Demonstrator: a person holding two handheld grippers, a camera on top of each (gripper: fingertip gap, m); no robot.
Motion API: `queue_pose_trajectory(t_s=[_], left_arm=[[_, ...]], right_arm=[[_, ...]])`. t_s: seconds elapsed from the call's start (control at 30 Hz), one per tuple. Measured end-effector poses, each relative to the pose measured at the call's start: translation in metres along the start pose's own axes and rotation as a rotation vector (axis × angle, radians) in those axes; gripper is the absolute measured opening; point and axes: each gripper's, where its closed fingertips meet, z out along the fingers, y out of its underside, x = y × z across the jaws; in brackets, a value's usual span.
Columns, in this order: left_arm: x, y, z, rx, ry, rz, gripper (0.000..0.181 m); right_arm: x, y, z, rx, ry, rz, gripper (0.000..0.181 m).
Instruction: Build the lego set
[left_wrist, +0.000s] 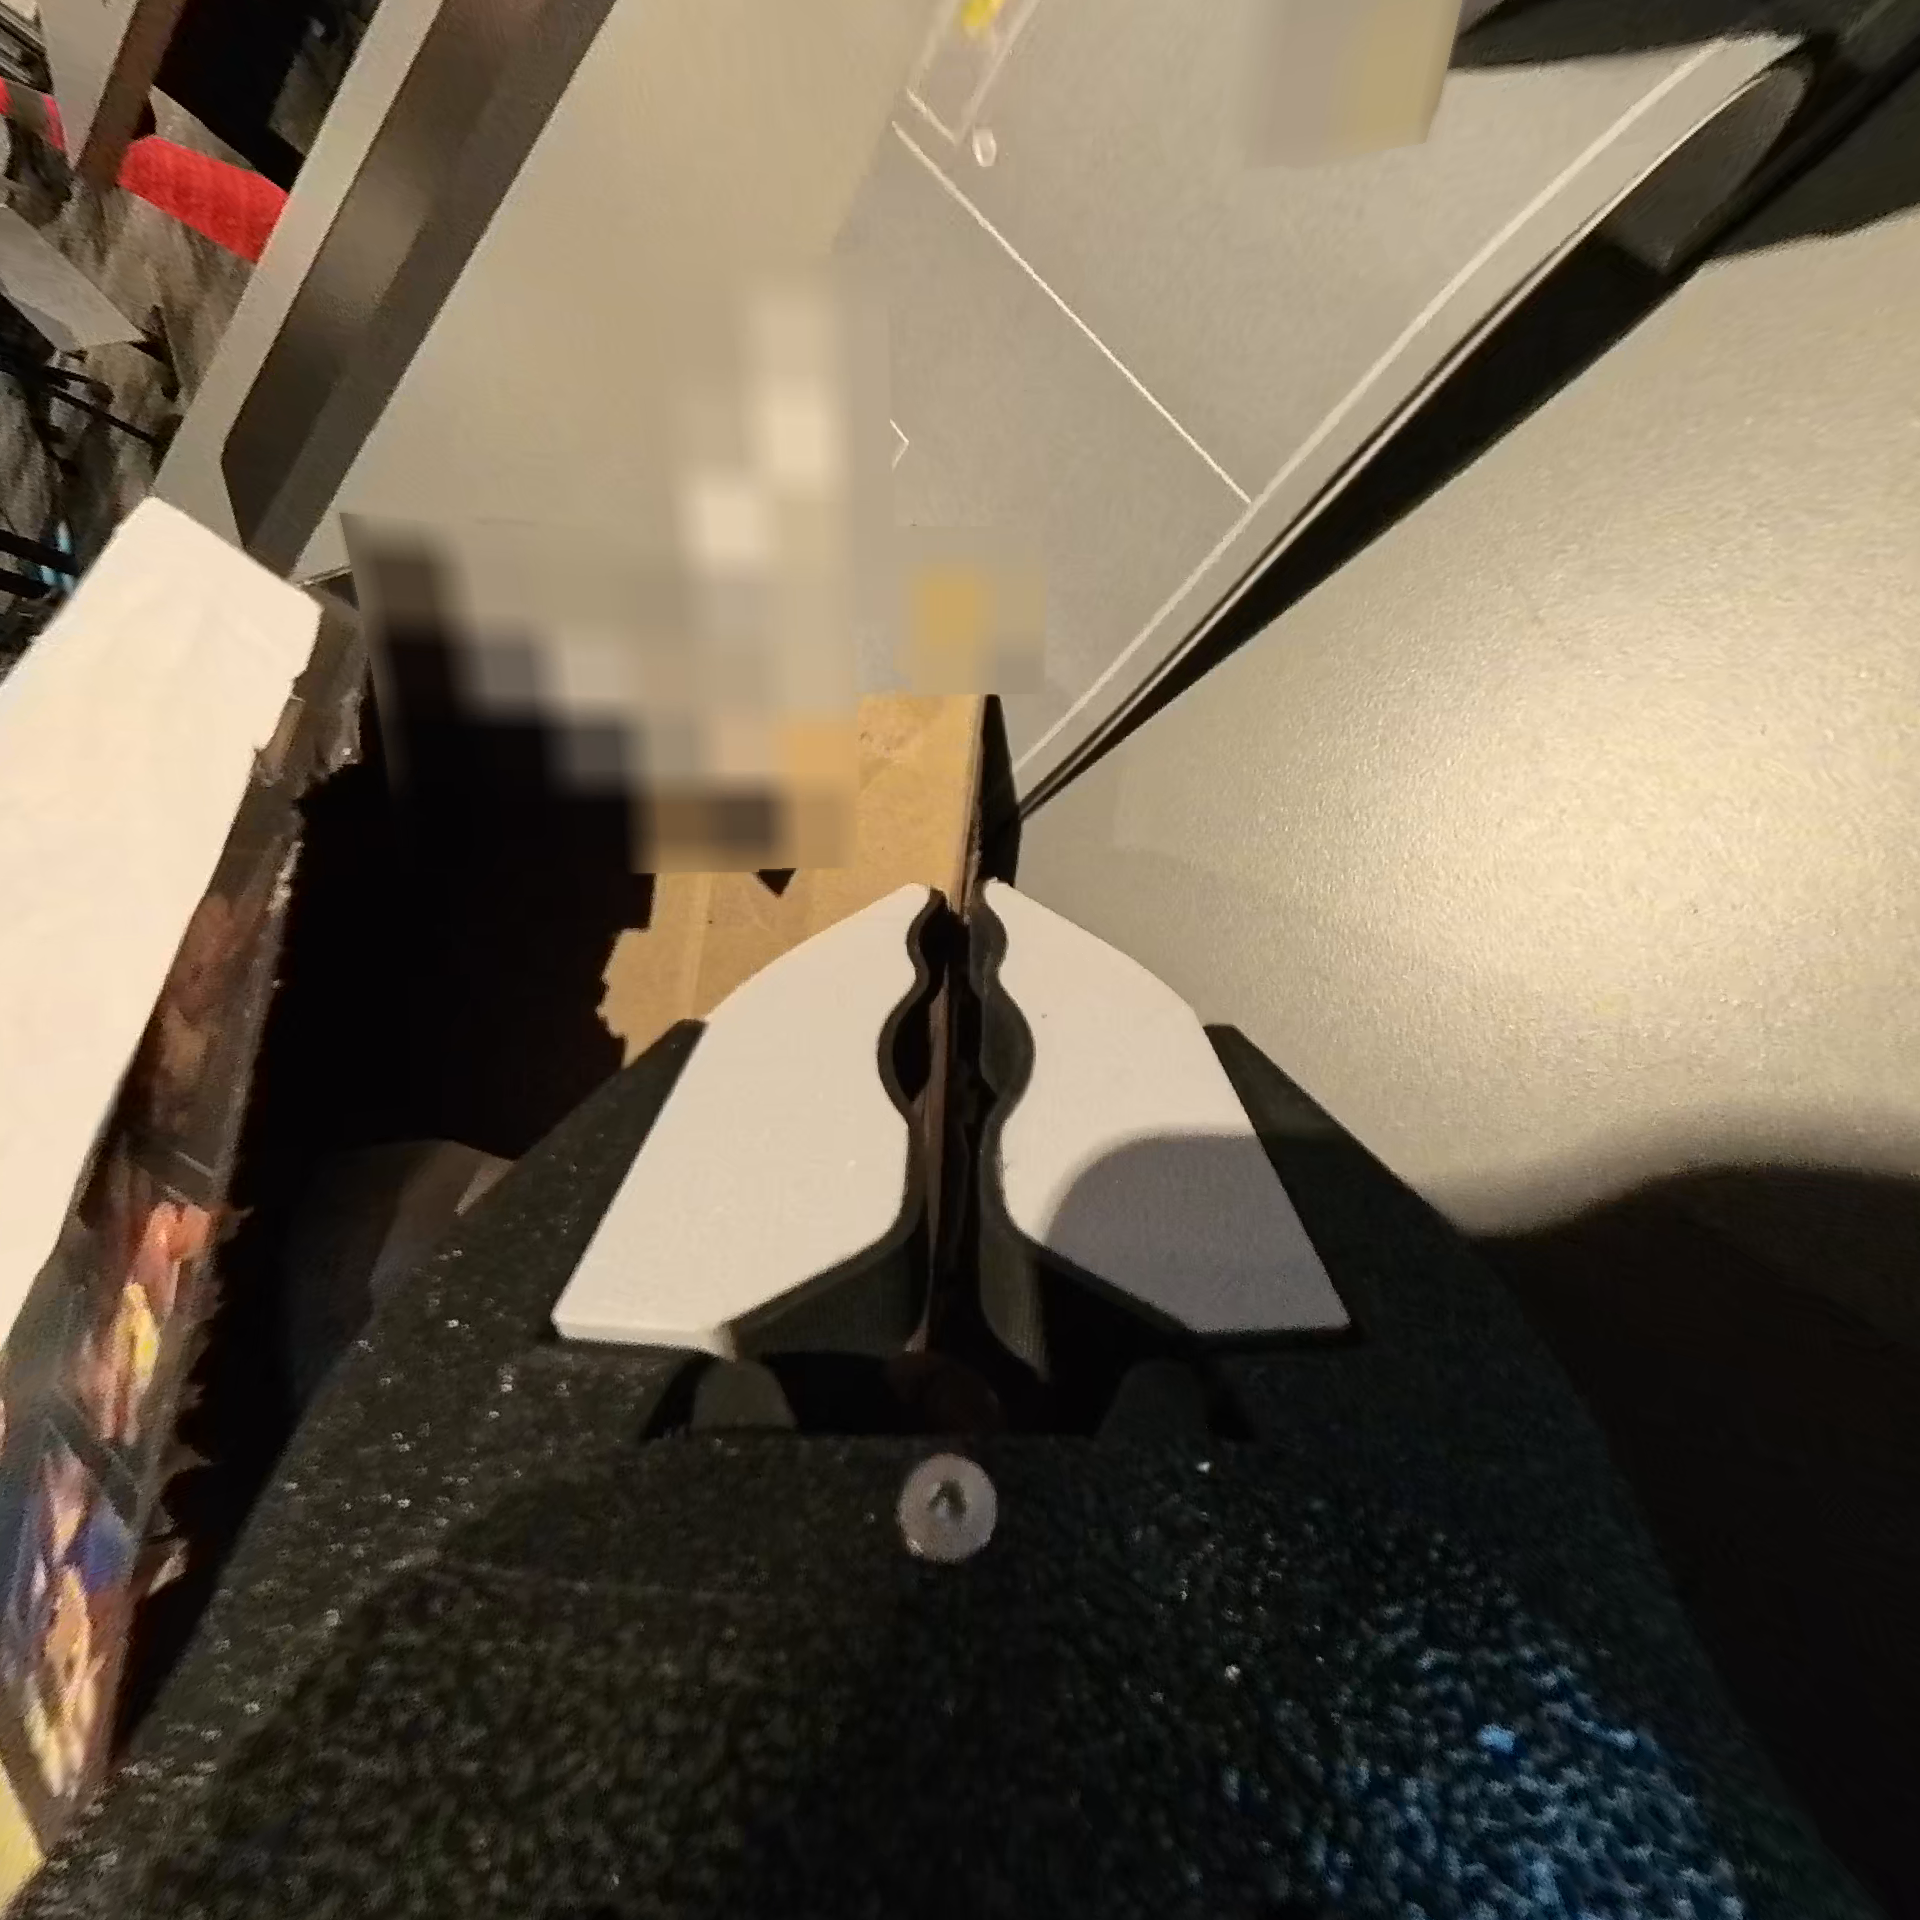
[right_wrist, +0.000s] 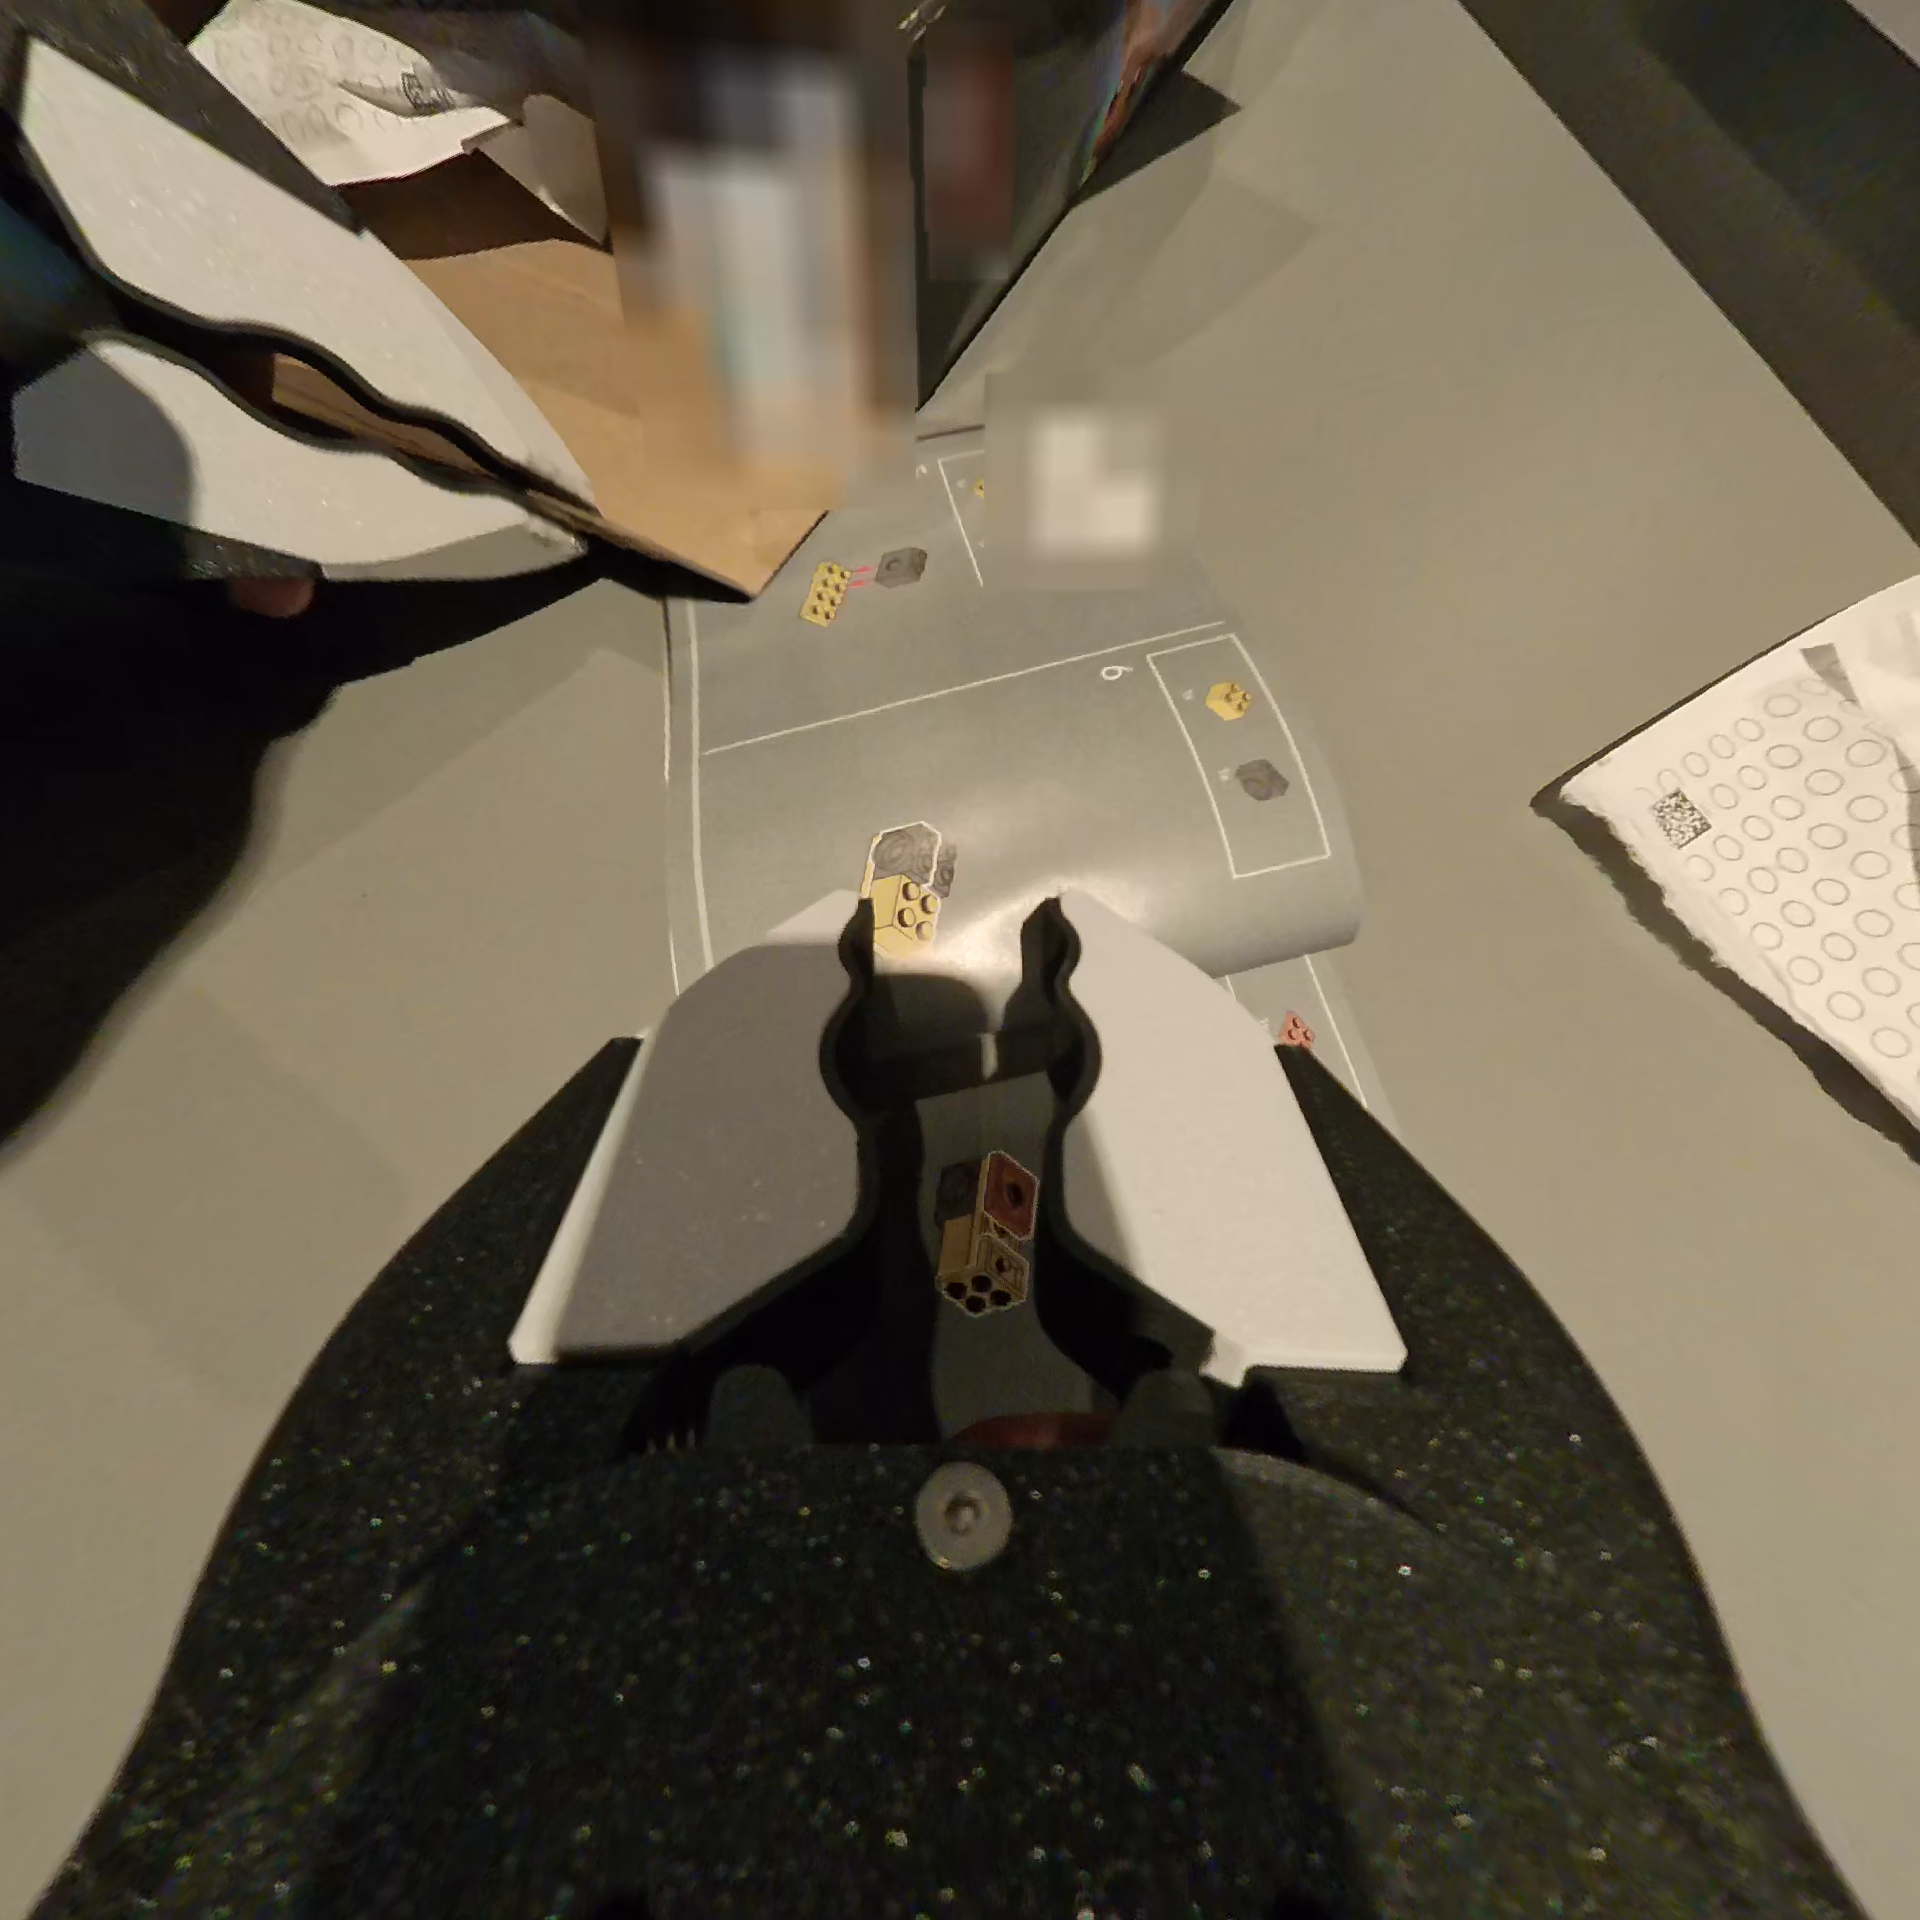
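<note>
Left wrist view shows the left gripper (left_wrist: 961, 899) clamped on the thin edge of a brown cardboard flap (left_wrist: 920, 769); the two pale fingers (left_wrist: 790, 1122) meet on it with only the card between their tips. Beyond the flap the card runs on into a mosaic patch. Farther off lies the grey instruction booklet (left_wrist: 1091, 343), flat on the grey table (left_wrist: 1507, 831), with white lines printed on its page. To the left, a printed box (left_wrist: 125, 1195) with a white top face stands close by, its dark side carrying colourful artwork. At the far left a red object (left_wrist: 197, 192) shows past the table edge.

In the right wrist view, the right gripper (right_wrist: 961, 914) hangs with its fingers (right_wrist: 1195, 1143) spread apart and nothing between them, directly over the near part of the instruction booklet (right_wrist: 987, 769). The booklet page curls up at its near right edge and shows drawn bricks in yellow, dark grey and brown. Up at the far left the left gripper (right_wrist: 561, 520) appears, its fingers pinching the cardboard flap (right_wrist: 623, 416), which belongs to an opened box. At the right, a torn white paper bag (right_wrist: 1787, 883) printed with circles lies on the table (right_wrist: 416, 935), apart from the booklet. No loose bricks can be made out in either view.
</note>
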Motion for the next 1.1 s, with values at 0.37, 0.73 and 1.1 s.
queue_pose_trajectory(t_s=[0.37,0.73,1.1], left_arm=[[0.003,0.003,0.004,-0.033,0.0,0.032,0.013],[0.0,0.0,-0.001,-0.006,-0.011,0.016,0.015],[-0.001,-0.015,-0.012,0.094,0.008,-0.051,0.015]], right_arm=[[-0.003,-0.002,-0.004,0.029,-0.007,-0.02,0.037],[-0.004,-0.006,-0.01,0.059,-0.007,-0.037,0.042],[-0.008,-0.013,-0.024,0.099,-0.016,-0.042,0.046]])
